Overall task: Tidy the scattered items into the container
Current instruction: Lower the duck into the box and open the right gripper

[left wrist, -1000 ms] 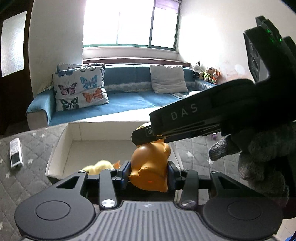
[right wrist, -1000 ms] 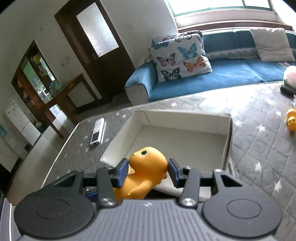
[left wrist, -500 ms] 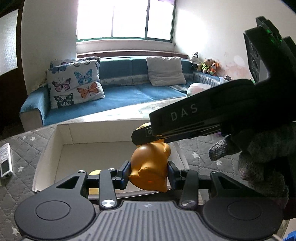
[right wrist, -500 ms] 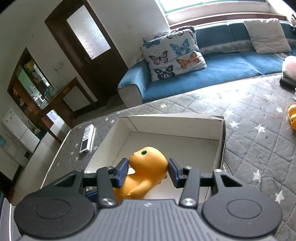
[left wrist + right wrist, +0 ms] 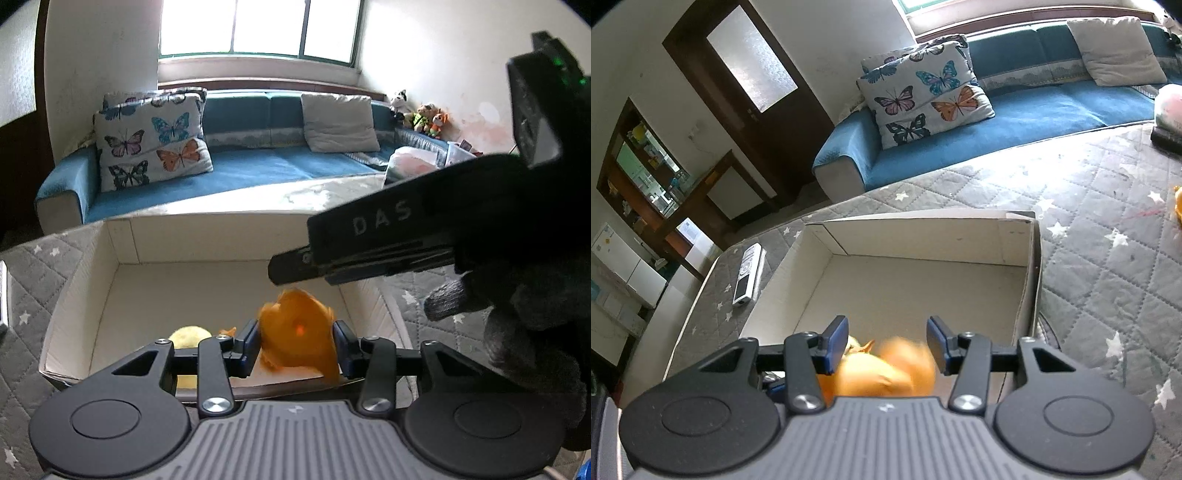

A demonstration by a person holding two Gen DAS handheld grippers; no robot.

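Both toys sit loose over the white box's (image 5: 184,240) near end: one orange toy (image 5: 299,332) between my left gripper's (image 5: 295,343) parted pads, the other orange toy (image 5: 886,365) under my open right gripper (image 5: 886,339). I should spread wider and lift straight up.

Strong daylight from the window (image 5: 258,27) blows out its panes; the room is bright. Both orange toys (image 5: 297,334) look motion-blurred, and the fisheye bends the edges.
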